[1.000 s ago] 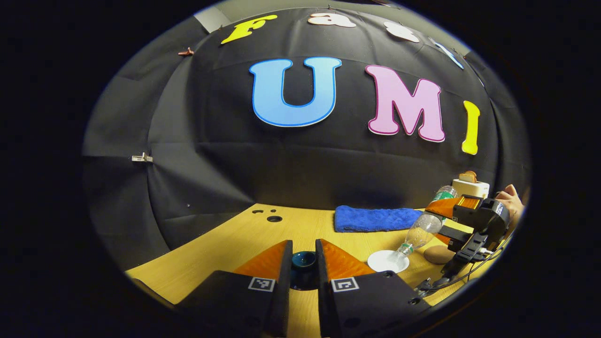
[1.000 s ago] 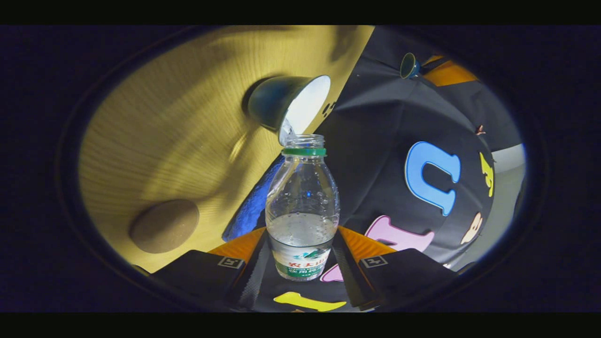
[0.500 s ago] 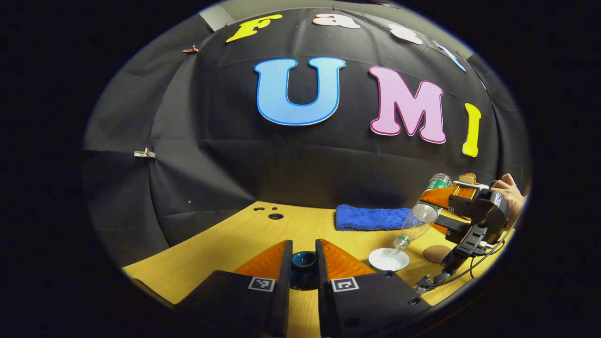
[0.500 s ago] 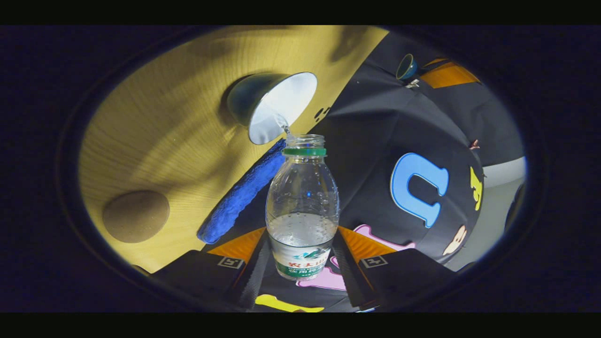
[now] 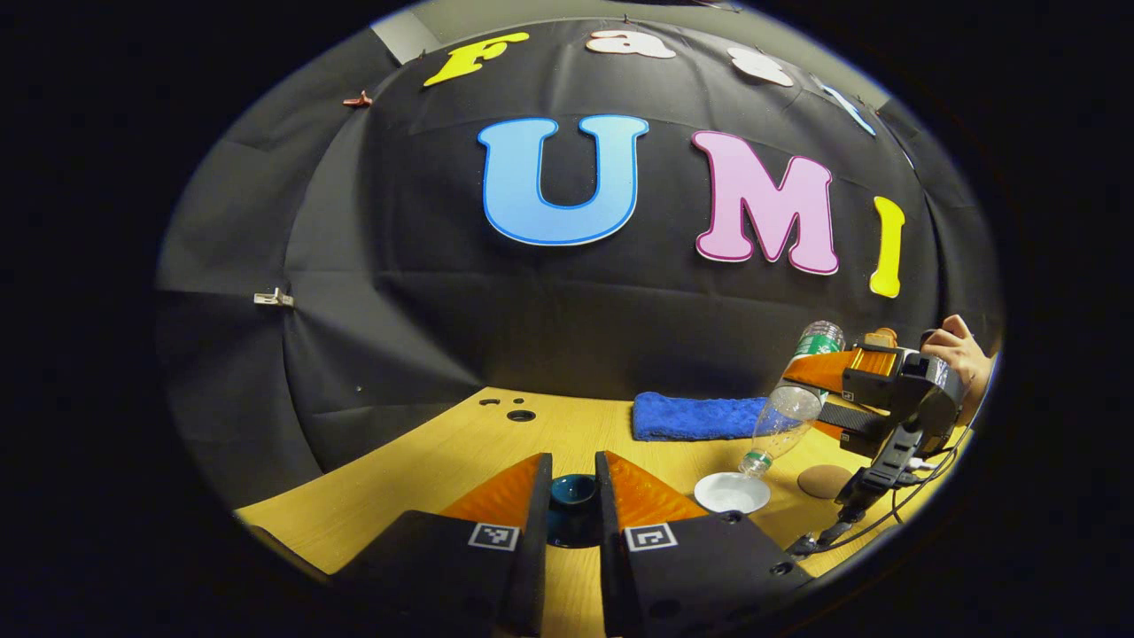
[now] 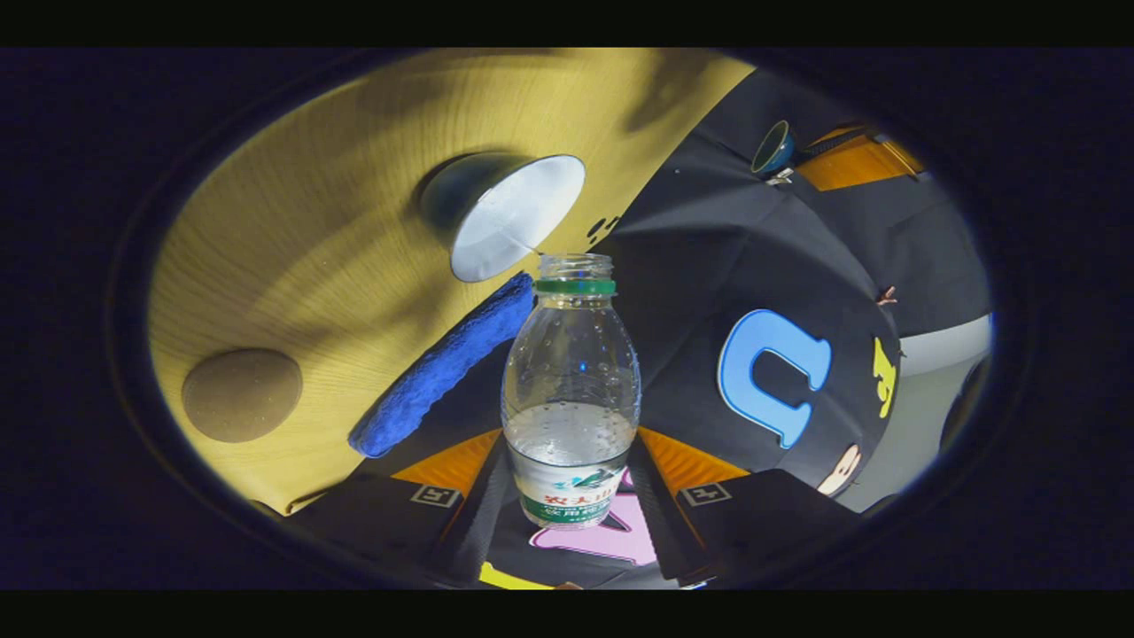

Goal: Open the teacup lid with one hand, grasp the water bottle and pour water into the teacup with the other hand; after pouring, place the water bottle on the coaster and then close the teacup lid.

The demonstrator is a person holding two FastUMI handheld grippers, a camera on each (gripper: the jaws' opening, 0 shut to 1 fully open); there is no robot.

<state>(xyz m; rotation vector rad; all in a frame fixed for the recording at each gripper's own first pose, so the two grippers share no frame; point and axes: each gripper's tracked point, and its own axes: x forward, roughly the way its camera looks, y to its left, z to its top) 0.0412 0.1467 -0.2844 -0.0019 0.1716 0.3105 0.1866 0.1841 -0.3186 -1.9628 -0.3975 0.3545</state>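
Right hand-held gripper (image 6: 571, 483) clamped on tilted water bottle (image 6: 570, 390) above teacup (image 6: 514, 217) — left hand-held gripper (image 5: 572, 501) on lid (image 5: 572, 492)

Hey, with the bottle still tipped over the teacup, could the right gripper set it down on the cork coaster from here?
Probably yes: the cork coaster lies bare beside the teacup, near the right gripper holding the water bottle.

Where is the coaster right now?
The coaster lies bare on the table, right of the teacup in the left gripper view, below the tilted water bottle.
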